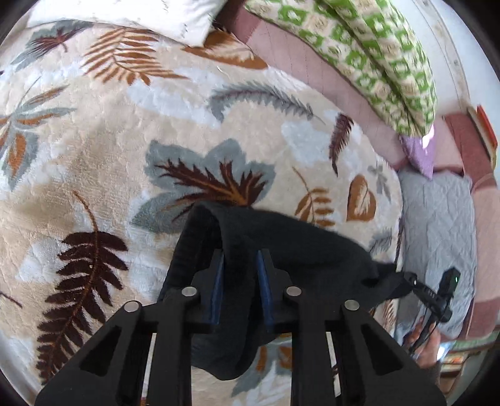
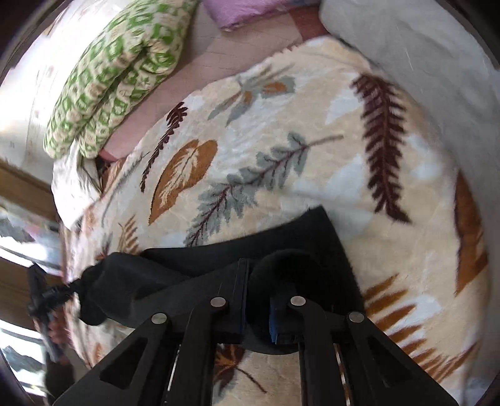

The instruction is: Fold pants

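The black pants [image 1: 281, 237] lie on a bed, on a fluffy cream blanket [image 1: 109, 162] with brown and grey leaves. They are bunched up, and they hang like a soft band from one pair of tongs to the other. In the left wrist view the band runs off to the right.

The left tongs [image 1: 240, 265] are closed on a thick fold of the pants, between the blue pads [image 1: 264, 281]. The right tongs [image 2: 259, 281] are closed on the other bunched end [image 2: 281, 274]. In that view the cloth stretches left.

The pants are so dark that I cannot tell waist from legs. Part of the cloth is hidden under the tongs.

A green and cream patterned quilt [image 1: 375, 62] lies rolled up at the far edge. A white pillow [image 1: 140, 12] is cut off at the top.
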`<state>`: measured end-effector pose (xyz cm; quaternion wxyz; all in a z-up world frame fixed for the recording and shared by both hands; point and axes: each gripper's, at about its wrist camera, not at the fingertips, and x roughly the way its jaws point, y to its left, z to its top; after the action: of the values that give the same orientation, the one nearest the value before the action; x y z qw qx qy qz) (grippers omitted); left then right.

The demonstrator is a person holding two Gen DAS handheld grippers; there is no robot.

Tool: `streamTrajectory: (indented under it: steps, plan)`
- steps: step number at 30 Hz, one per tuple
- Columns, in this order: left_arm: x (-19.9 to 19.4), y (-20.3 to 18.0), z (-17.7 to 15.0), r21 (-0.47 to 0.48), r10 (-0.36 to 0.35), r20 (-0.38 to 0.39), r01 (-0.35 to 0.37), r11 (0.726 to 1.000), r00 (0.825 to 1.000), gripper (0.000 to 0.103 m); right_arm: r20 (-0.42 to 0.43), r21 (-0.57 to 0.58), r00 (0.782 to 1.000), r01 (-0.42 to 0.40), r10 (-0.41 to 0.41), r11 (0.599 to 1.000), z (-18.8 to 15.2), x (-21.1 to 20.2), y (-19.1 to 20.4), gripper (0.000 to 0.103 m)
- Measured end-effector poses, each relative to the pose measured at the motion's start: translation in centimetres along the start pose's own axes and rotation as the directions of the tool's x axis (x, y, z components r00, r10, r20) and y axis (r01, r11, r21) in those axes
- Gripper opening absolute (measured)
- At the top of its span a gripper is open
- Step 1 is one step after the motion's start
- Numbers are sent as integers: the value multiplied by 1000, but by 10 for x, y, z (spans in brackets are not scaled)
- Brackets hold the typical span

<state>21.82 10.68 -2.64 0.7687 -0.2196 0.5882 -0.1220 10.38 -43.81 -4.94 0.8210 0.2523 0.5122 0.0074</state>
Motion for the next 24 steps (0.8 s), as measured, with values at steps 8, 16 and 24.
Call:
streamTrajectory:
  steps: [8, 16, 24]
  plan:
    - [-45, 2, 27, -56, -43, 163, 53, 997, 986, 13, 328, -135, 935, -95, 135, 986, 32, -70, 32, 9]
    - [-22, 3, 7, 55, -20, 14, 19, 998, 1000, 14, 196, -56, 976, -86, 96, 995, -7, -20, -8, 10]
    - [-4, -9, -4, 157, 57, -71, -46, 987, 996, 53, 175, 31, 981, -93, 86, 995, -27, -8, -41, 12]
